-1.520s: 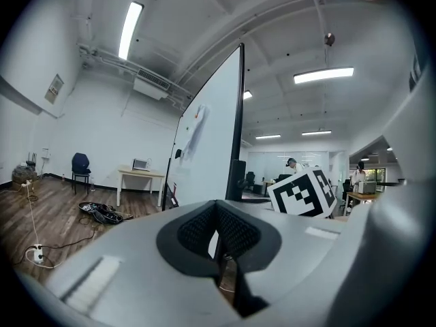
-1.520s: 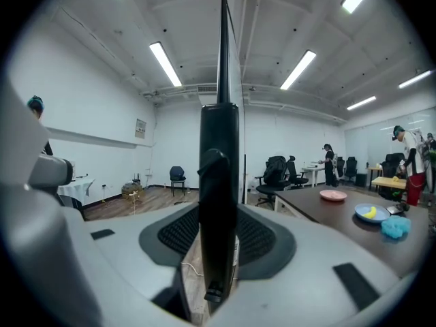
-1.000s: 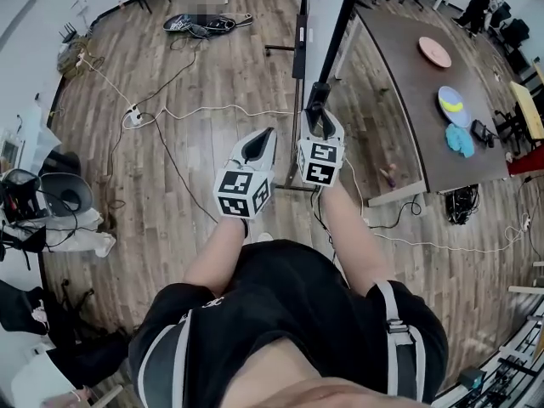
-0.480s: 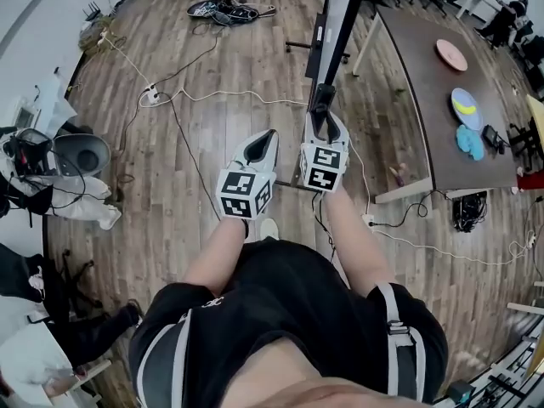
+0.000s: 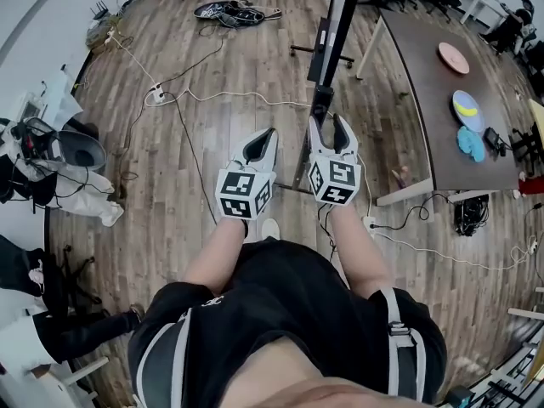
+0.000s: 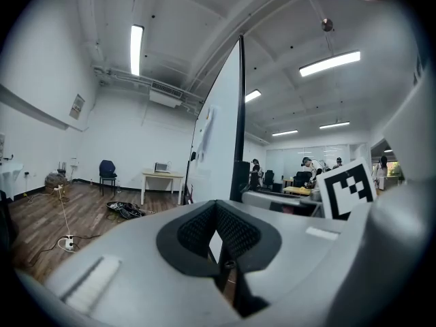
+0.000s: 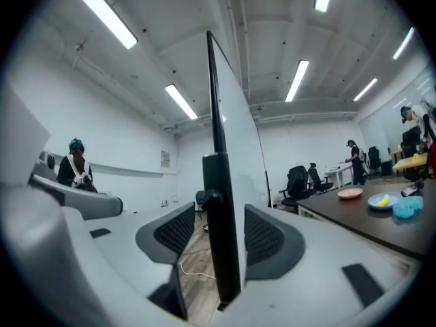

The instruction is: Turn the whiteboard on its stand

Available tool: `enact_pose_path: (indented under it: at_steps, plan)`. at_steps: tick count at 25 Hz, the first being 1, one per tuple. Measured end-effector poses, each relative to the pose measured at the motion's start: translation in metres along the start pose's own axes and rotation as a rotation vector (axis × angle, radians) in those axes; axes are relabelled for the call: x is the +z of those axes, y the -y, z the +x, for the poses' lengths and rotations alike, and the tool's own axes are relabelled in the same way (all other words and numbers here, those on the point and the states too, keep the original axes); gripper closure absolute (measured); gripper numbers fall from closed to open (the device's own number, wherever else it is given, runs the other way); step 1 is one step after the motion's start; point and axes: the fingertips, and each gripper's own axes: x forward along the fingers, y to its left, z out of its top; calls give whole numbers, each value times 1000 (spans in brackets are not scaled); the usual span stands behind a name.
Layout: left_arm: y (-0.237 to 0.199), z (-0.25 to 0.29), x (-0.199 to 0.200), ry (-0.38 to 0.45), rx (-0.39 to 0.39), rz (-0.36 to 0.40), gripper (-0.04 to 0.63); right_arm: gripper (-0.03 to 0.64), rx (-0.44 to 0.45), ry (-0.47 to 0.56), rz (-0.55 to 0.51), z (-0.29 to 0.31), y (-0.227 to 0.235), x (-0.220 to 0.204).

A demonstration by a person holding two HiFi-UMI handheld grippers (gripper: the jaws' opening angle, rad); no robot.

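The whiteboard [image 5: 340, 7] stands edge-on ahead of me on its black stand [image 5: 299, 155]. My right gripper [image 5: 330, 130] sits at the board's lower black frame edge [image 7: 219, 182]. Its jaws are opening: the frame runs upright between the two pads [image 7: 264, 236], with a thin gap on each side. In the left gripper view the board [image 6: 218, 142] shows as a white slanted panel with a black edge. My left gripper [image 5: 262, 138] hangs just left of the stand, shut and holding nothing [image 6: 216, 227].
A dark table [image 5: 416, 92] stands to the right with a pink plate [image 5: 451, 55], a blue plate [image 5: 466, 106] and a blue cloth [image 5: 470, 140]. Cables [image 5: 183, 134] and a power strip [image 5: 155, 97] lie on the wood floor at left. A black bag [image 5: 228, 11] lies farther off.
The right gripper's jaws have spread apart off the whiteboard's frame, and that gripper has drawn back a little. The left gripper stays where it was.
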Motion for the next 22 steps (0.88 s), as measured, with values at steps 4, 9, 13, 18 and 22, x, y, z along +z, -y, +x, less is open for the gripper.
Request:
enact_pose_path:
  at_steps: [4, 9, 13, 18, 22]
  plan:
    - [4, -4, 13, 32, 3, 8, 586, 473, -16, 98, 22, -31, 12, 39]
    - [21, -4, 20, 50, -26, 27, 586, 612, -46, 175, 26, -69, 31, 64]
    - [34, 2, 13, 33, -52, 27, 586, 612, -84, 85, 21, -74, 48, 43]
    - [45, 8, 10, 24, -76, 33, 586, 612, -120, 43, 26, -78, 59, 30]
    - [48, 11, 8, 20, -83, 32, 586, 612, -123, 37, 21, -79, 61, 28]
